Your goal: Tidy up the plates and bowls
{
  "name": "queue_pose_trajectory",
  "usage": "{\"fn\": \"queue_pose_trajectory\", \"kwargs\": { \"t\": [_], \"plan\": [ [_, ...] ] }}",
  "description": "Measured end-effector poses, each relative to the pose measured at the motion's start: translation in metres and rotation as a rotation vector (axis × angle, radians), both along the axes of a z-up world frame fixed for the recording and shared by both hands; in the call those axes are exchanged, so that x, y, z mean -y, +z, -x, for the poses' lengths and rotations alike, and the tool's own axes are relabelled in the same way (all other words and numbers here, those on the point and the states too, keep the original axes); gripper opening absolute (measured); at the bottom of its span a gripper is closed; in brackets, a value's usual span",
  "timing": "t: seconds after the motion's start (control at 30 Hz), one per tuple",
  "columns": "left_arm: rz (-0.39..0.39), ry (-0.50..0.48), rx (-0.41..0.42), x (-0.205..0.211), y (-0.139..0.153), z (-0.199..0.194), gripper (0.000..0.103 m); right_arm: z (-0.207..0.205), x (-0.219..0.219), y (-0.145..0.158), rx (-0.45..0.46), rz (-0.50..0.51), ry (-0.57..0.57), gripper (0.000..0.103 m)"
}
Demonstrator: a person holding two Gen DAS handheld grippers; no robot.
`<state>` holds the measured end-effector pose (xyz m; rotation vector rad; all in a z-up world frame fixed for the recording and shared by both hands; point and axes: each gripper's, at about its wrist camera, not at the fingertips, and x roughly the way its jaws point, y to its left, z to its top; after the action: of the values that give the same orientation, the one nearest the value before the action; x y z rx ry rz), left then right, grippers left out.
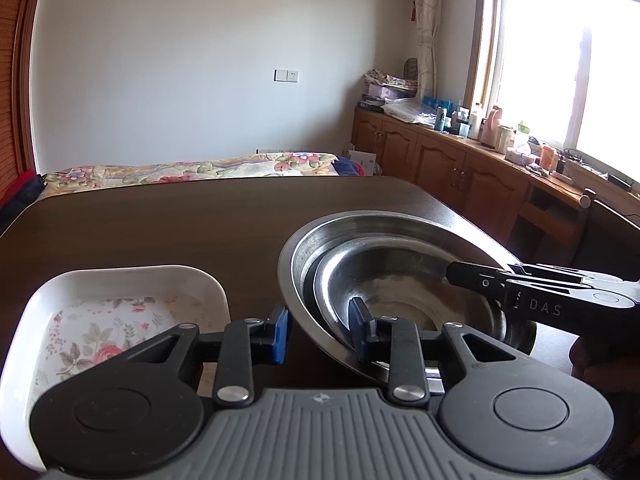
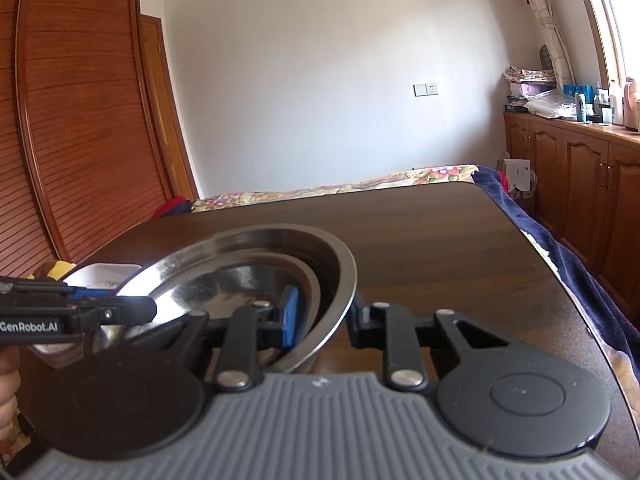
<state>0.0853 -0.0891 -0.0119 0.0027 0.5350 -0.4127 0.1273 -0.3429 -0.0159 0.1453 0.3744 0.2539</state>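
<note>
Home bedroom, bed with floral quilt (image 1: 192, 168), louvred wooden wardrobe (image 2: 80, 120), cluttered cabinet run (image 1: 460, 160) under curtained window (image 1: 560, 60), dark wooden table (image 1: 180, 224).

A: What text can we read here?

B: Two items for sure. In the left wrist view, "DAS" in pale letters on the side of the right gripper (image 1: 460, 276), at the right edge of the frame.

A: And the right wrist view?

B: "GenRobot.AI" in white on the body of the left gripper (image 2: 148, 308), at the left edge, mid height. We see the leading G cut close to the frame edge.

A: The can (image 1: 441, 119) on the counter, upper right?

B: It carries a dark character on a teal label, too small for us to read. A small emblem sits on each grey gripper housing, no letters.
</note>
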Motion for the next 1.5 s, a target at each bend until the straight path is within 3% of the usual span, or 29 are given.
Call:
{"fn": "queue_pose_trajectory", "kwargs": {
  "t": [0.53,0.9,1.5],
  "plan": [
    [0.031,-0.007,0.024,-0.016,0.010,0.005,0.033,0.006,0.001,0.013,0.035,0.000,-0.015,0.026],
    [0.055,0.016,0.079,-0.033,0.038,0.018,0.033,0.007,-0.011,0.033,0.091,0.004,0.027,0.026],
    [0.060,0.098,0.106,-0.075,0.051,0.034,0.033,0.005,-0.049,0.043,0.113,0.018,0.112,0.026]
  ]
}}
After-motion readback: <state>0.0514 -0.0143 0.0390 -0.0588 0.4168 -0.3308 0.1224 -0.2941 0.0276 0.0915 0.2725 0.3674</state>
